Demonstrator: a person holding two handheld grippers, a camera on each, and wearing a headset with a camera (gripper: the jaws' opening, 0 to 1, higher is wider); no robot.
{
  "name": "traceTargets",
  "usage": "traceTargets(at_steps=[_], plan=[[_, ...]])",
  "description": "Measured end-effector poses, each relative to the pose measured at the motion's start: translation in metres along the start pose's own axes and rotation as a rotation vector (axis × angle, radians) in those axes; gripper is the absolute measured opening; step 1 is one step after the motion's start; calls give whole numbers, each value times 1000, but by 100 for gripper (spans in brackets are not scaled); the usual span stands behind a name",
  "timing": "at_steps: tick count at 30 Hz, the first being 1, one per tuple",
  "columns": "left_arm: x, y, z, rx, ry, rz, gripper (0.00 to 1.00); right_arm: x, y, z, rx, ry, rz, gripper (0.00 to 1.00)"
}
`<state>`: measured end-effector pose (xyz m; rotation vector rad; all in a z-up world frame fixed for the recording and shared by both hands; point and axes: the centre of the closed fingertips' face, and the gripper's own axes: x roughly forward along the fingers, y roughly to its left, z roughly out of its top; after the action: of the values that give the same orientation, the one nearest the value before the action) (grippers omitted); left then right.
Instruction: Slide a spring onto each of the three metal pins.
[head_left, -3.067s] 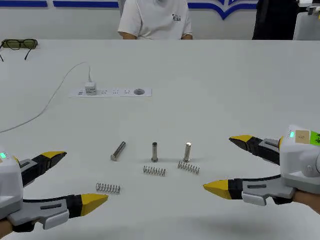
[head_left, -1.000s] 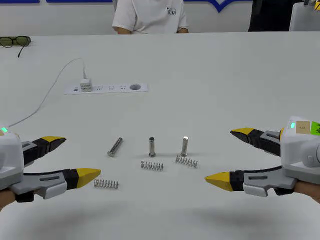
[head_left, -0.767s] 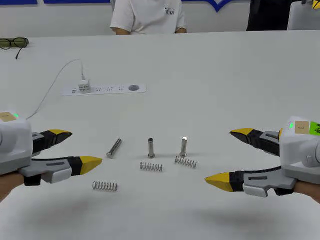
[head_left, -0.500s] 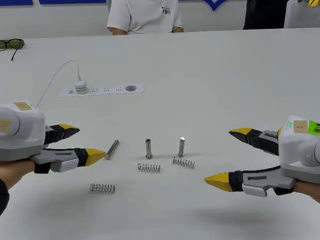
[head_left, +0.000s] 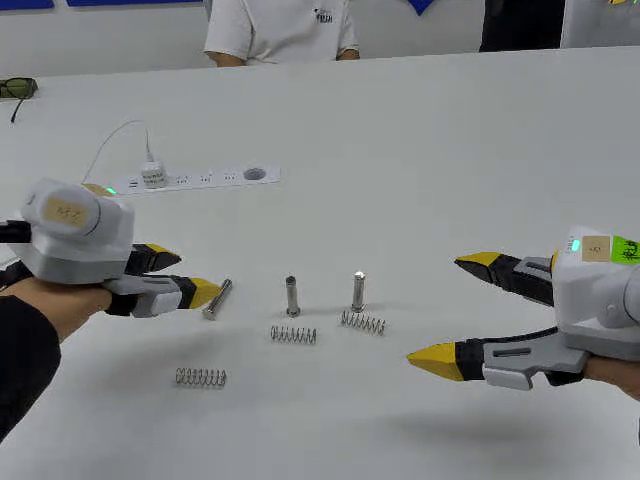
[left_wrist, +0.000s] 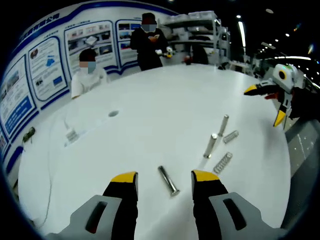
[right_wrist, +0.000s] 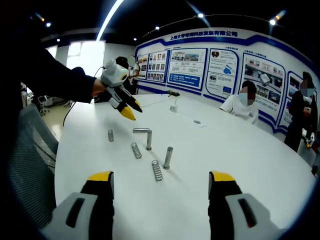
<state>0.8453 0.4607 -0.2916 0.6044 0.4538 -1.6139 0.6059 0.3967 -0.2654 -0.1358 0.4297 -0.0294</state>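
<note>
Three metal pins are on the white table. One pin lies flat, and two pins stand upright. Three springs lie loose in front of them. My left gripper is open, its yellow tips just left of the lying pin. In the left gripper view that lying pin sits between and just ahead of the left gripper fingers. My right gripper is open wide, to the right of the pins, holding nothing. In the right gripper view the right gripper faces the nearest spring.
A white power strip with a plugged charger and cable lies farther back on the table. Dark glasses rest at the far left. A person in a white shirt sits at the far edge.
My left gripper has moved up and to the right, from beside the front-left spring to the lying pin. The right gripper has stayed put. The head camera has shifted slightly.
</note>
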Motion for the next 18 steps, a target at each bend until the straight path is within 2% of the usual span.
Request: traceTargets(at_steps=[1,4,8,12,18], plan=[[3,2,-2,1,24,8,42,0,0,0,-1,2,-1,79],[9,3,-3,-5,51,9,41,0,-1,-2,-1,4,-2,79],[16,5,-3,-5,82,14,37,-1,-2,-2,0,4,-6,79],[22,6,-1,1,94,24,31,-1,-2,-2,-3,7,-6,79],[33,6,-8,-25,157,32,28,-1,-3,-4,-5,16,-10,79]])
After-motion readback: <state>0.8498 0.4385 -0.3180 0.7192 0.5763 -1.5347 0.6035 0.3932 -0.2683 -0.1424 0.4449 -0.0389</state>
